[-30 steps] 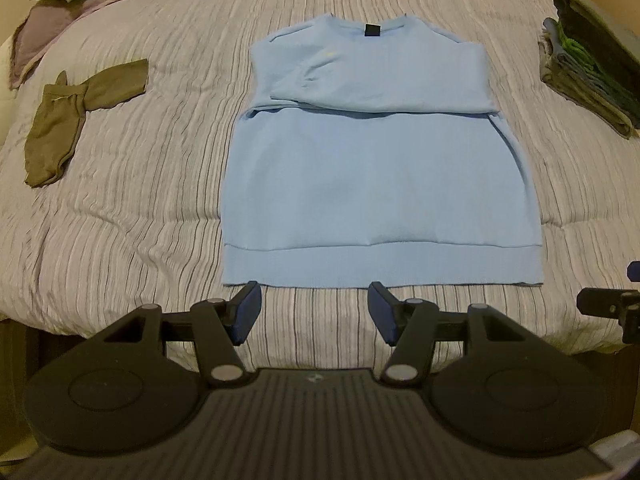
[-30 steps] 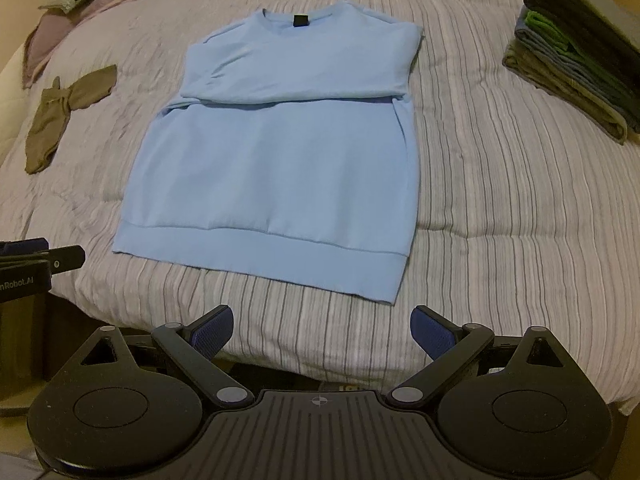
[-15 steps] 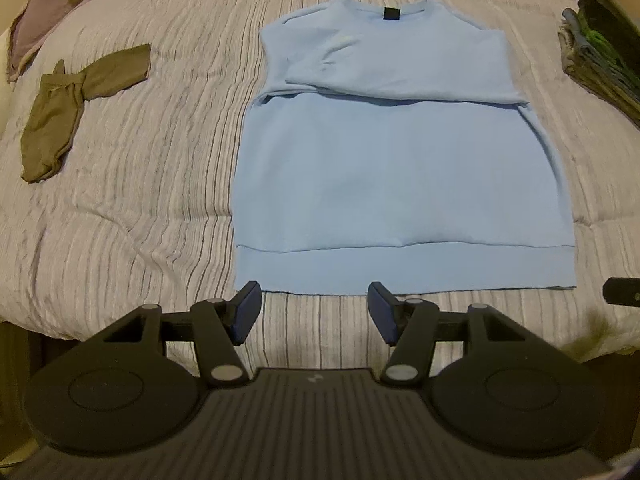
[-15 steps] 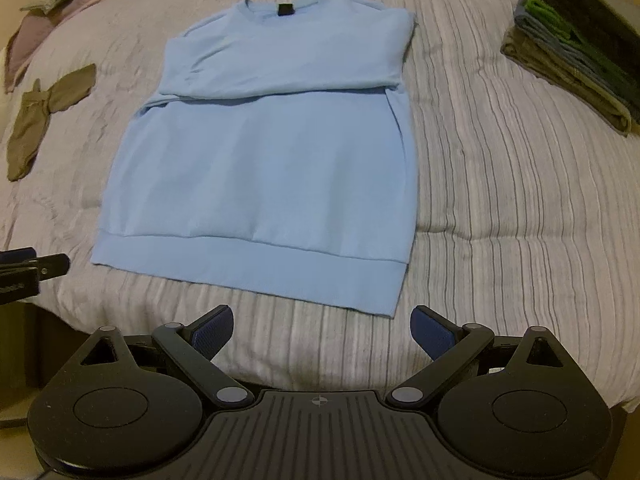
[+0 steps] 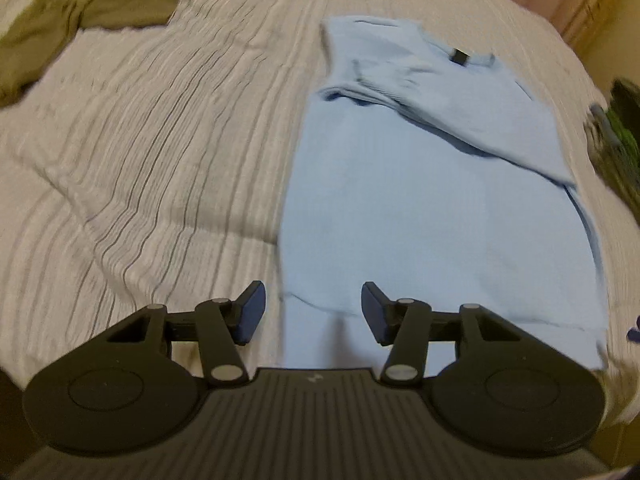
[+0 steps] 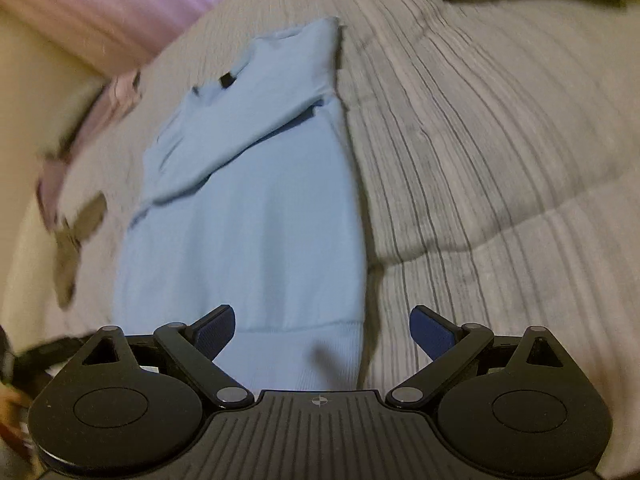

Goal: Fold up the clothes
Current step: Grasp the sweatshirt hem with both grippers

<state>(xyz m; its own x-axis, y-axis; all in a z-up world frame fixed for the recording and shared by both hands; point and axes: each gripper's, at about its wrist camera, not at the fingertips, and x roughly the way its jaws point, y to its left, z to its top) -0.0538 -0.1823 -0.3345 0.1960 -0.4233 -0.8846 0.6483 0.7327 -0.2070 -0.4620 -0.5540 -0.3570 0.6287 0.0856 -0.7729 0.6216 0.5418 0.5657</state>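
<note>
Both claws, left (image 5: 313, 312) and right (image 6: 322, 332), gape over sweatshirt (image 5: 432, 200) hem corners.

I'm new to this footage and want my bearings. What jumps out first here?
A light blue sweatshirt lies flat on the striped bed cover, sleeves folded across its chest. Both tools, left and right, are open and poised over its hem corners. An olive garment lies crumpled at the far left of the left view.

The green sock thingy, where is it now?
The olive-green garment lies on the striped bedspread at the top left of the left wrist view, apart from the light blue sweatshirt, to its left.
</note>
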